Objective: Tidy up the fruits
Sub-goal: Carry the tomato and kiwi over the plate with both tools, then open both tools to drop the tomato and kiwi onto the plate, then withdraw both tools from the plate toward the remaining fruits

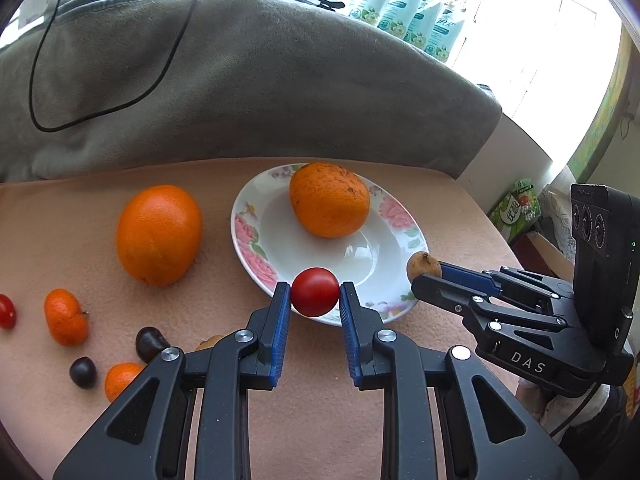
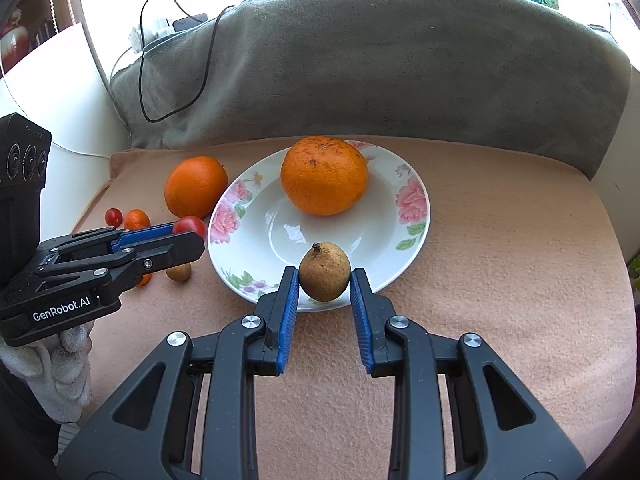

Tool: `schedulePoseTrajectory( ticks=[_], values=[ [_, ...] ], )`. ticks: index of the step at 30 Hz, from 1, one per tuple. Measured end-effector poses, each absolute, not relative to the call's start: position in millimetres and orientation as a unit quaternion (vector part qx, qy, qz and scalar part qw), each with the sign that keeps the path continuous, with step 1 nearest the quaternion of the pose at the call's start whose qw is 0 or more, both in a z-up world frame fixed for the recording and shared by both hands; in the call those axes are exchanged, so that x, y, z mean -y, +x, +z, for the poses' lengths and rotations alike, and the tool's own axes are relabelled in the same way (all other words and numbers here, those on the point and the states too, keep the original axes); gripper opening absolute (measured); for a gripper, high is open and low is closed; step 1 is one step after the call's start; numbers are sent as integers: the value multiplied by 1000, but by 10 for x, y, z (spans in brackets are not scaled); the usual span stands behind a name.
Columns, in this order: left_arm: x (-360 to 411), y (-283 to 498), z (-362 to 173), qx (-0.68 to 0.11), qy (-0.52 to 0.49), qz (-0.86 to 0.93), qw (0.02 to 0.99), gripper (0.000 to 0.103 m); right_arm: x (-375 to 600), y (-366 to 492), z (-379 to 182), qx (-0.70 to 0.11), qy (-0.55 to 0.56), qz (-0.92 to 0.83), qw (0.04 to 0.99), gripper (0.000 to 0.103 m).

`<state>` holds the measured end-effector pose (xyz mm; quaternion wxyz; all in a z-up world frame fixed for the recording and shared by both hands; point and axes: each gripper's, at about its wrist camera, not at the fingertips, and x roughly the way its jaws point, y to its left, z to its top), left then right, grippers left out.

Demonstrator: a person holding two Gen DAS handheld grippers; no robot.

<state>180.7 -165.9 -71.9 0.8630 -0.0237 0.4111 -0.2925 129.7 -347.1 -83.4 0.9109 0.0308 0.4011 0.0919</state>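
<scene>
My left gripper is shut on a red cherry tomato and holds it over the near rim of the floral plate. My right gripper is shut on a small brown fruit over the plate's near rim. A large orange lies in the plate; it also shows in the right wrist view. A second orange lies on the cloth left of the plate. Each gripper shows in the other's view: the right, the left.
Left of the plate lie small mandarins, dark chestnuts, another cherry tomato and a brown fruit. A grey blanket with a black cable rises behind the peach cloth. The surface drops off at the right.
</scene>
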Motion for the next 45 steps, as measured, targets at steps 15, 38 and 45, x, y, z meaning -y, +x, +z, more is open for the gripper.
schedulePoseTrajectory(
  ticks=[15,38,45],
  values=[
    [1725,1860,-727,-413,-20,-292,862,25,3503,1344,-867,-402,32,84,911,28],
    [1710,1798,-632,-398,-19,-285,872,73,3499,1271,-778,-377,28,70,923,86],
    [1686,1763,-593,-392,-19,-284,875,73,3460,1218,-750,-374,28,70,924,86]
  ],
)
